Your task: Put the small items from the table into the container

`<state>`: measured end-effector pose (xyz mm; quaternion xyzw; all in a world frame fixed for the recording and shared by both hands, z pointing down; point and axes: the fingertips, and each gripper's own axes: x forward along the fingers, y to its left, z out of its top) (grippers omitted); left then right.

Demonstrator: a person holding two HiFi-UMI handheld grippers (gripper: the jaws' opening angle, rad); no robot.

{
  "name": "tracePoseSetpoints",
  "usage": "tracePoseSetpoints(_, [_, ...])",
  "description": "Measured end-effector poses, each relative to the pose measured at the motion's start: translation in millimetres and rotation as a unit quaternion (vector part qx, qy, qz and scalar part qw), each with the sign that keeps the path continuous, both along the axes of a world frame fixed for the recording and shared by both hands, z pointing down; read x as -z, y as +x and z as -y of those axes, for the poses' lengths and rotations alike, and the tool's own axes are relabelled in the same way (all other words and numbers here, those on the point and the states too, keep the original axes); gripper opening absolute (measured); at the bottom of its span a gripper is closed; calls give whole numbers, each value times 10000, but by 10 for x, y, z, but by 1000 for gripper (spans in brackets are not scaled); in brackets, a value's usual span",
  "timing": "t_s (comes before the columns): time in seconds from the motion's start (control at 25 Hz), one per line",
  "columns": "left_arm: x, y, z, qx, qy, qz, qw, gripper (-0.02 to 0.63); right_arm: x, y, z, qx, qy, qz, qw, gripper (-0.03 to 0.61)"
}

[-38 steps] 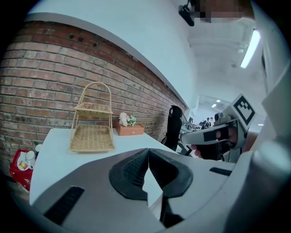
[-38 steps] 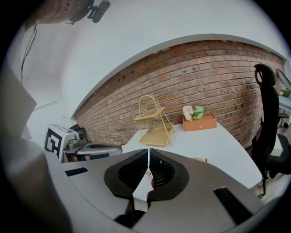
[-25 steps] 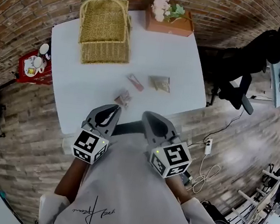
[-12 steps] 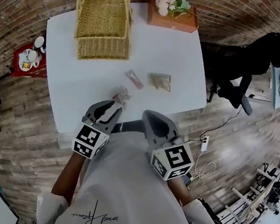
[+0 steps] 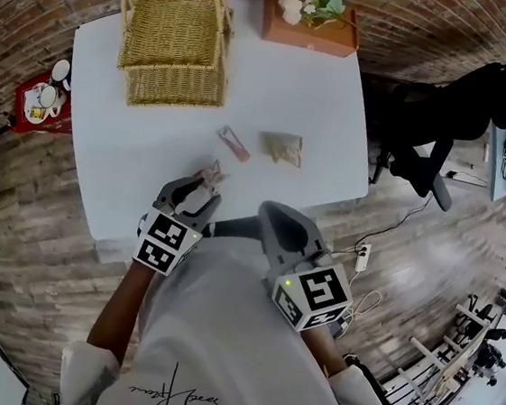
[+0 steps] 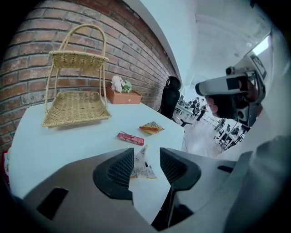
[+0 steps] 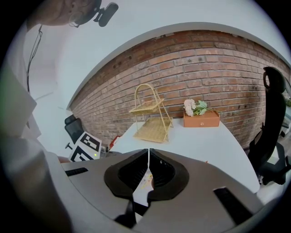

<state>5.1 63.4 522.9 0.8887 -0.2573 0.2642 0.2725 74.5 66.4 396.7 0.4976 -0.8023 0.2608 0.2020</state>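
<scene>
A pale crumpled wrapper (image 5: 209,175) lies near the front edge of the white table (image 5: 130,165). My left gripper (image 5: 199,191) is low over it with its jaws opening. In the left gripper view the wrapper (image 6: 142,163) shows in the gap of that gripper (image 6: 145,166), and the pads stand apart from it. Farther out lie a red packet (image 5: 233,143) (image 6: 130,138) and a tan-and-orange packet (image 5: 282,148) (image 6: 151,128). A two-tier wicker basket (image 5: 174,38) (image 6: 75,107) stands at the far left of the table. My right gripper (image 5: 270,213) (image 7: 148,170) is shut and empty, hanging at the table's near edge.
An orange box with flowers (image 5: 310,17) sits at the table's back edge against the brick wall. A black office chair (image 5: 444,119) stands to the right of the table. A red stool with cups (image 5: 39,102) is at the left. A cable lies on the wooden floor (image 5: 369,256).
My left gripper has sunk and moved forward to the crumpled wrapper, and its jaws have gone from shut to wide apart. The right gripper has stayed where it was, shut.
</scene>
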Motion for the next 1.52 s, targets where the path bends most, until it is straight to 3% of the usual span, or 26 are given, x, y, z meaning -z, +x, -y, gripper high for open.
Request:
tracePoseSetpoints(0.6, [-373,58,-11,118,-350,636,9973,178,-15,111,94,-21,-82,52,10000,21])
tracePoseSetpoints(0.84, [-471,102,17,-176,-245,1025,9943,178,-42,120,92,-56,-91,44,9999,21])
tracePoseSetpoints(1.36, [-481,110,72,-212,-184,1145,9930,176,-45,175,117,-142,-82,29,9999,21])
tracePoseSetpoints(1.52, [-472,91,88,-182,-212,1087,9937,146,-44,168,133,-159,-75,45,9998,21])
